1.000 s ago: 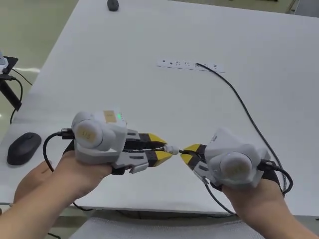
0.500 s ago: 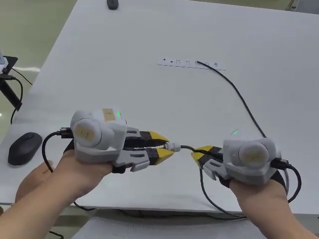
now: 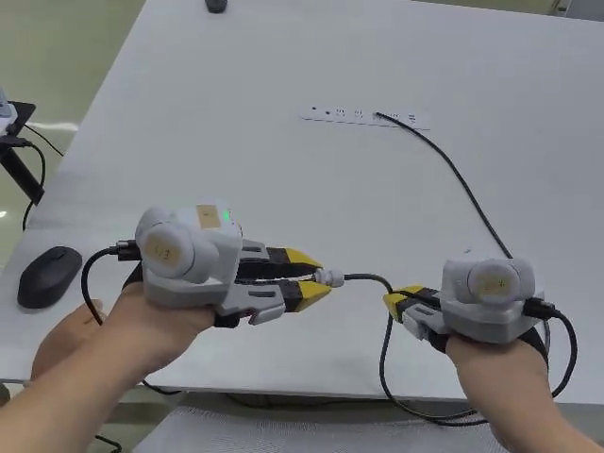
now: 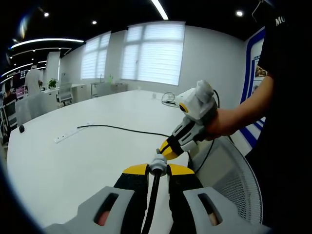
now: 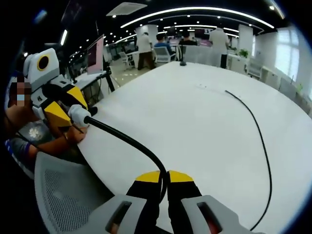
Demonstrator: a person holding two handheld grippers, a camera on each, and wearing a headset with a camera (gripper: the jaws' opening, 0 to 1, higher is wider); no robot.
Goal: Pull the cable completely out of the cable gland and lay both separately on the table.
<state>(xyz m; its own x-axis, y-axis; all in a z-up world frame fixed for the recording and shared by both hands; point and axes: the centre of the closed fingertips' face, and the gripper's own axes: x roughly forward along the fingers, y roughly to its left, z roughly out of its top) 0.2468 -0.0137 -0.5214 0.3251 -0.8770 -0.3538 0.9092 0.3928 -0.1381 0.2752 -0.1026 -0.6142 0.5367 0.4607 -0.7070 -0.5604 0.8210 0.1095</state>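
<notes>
A small white cable gland (image 3: pixel 327 277) is pinched at the yellow tips of my left gripper (image 3: pixel 316 279), which is shut on it just above the table's near edge. A black cable (image 3: pixel 366 277) runs out of the gland to the right into my right gripper (image 3: pixel 396 302), which is shut on it. In the left gripper view the gland (image 4: pixel 157 164) sits between the jaw tips, and the cable (image 4: pixel 151 204) trails back between them. In the right gripper view the cable (image 5: pixel 124 140) arcs from the gland (image 5: pixel 78 114) down into my right gripper (image 5: pixel 163 176).
A white power strip (image 3: pixel 363 117) lies mid-table, and its black cord (image 3: pixel 462 189) runs toward the right front edge. A dark mouse (image 3: pixel 49 274) sits at the left edge. A mesh chair (image 5: pixel 63 195) is below the table edge. People stand far off.
My right gripper has drawn away to the right with the cable. The length of bare cable between the gland and its jaws has grown. The left gripper has stayed put.
</notes>
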